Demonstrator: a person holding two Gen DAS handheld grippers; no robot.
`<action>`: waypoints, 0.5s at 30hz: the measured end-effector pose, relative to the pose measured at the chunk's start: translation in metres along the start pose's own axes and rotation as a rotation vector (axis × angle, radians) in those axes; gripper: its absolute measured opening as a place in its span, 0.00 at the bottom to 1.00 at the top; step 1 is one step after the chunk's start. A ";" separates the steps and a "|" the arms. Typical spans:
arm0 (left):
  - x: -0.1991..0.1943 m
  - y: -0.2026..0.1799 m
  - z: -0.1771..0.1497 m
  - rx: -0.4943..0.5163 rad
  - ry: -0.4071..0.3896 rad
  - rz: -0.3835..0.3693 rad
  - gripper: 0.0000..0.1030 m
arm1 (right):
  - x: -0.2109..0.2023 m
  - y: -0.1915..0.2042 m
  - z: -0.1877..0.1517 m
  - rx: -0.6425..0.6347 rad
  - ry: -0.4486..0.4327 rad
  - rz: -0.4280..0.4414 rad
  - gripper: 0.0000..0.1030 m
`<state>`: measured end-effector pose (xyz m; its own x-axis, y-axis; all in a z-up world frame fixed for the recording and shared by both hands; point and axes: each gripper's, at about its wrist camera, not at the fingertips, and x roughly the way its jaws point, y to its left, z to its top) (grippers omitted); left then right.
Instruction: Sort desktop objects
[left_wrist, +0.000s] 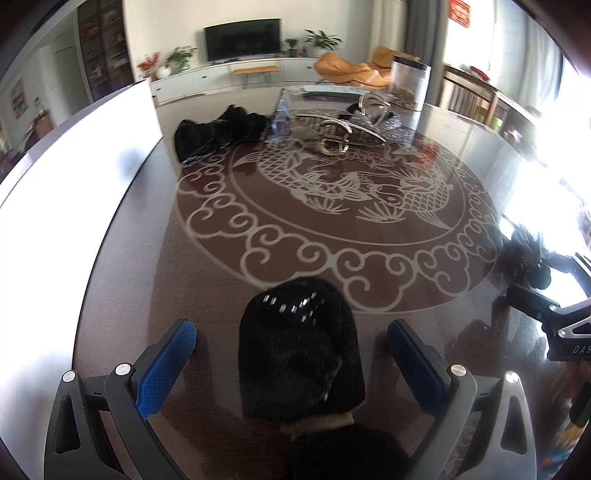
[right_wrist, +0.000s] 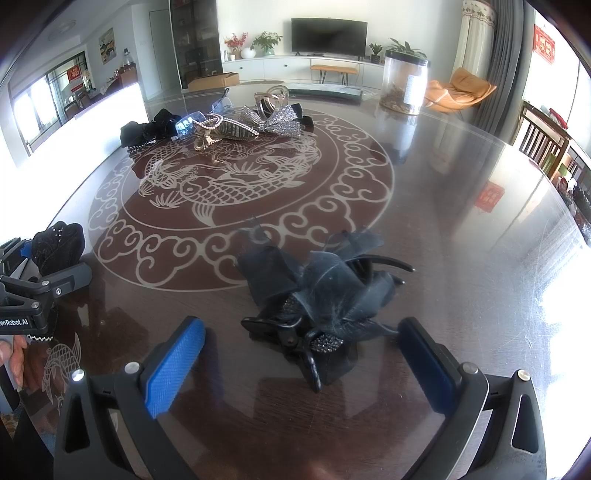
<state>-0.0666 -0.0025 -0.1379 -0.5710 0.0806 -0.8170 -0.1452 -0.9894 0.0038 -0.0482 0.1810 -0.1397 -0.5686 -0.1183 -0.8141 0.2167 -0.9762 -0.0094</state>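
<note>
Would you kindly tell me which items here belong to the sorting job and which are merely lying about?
Job items:
black velvet hair accessory
black feathered hair clip
pile of hair accessories

Lying about:
clear cylindrical container
television
orange chair

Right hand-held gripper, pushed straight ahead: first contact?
The black feathered hair clip, lying on the table between the open right hand-held gripper fingers. Its nearest prong looks closest, though depth is unclear.
</note>
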 end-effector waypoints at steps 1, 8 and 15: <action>0.003 -0.001 0.005 0.029 0.002 -0.020 1.00 | 0.000 0.000 0.000 0.000 0.000 0.000 1.00; 0.016 0.000 0.023 0.055 -0.007 -0.040 1.00 | 0.001 0.000 0.000 -0.001 0.000 -0.002 1.00; 0.016 0.000 0.023 0.055 -0.007 -0.039 1.00 | 0.000 0.001 0.000 -0.001 0.000 -0.002 1.00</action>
<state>-0.0943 0.0020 -0.1372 -0.5694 0.1201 -0.8132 -0.2112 -0.9774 0.0036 -0.0481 0.1805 -0.1399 -0.5692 -0.1167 -0.8139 0.2168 -0.9761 -0.0117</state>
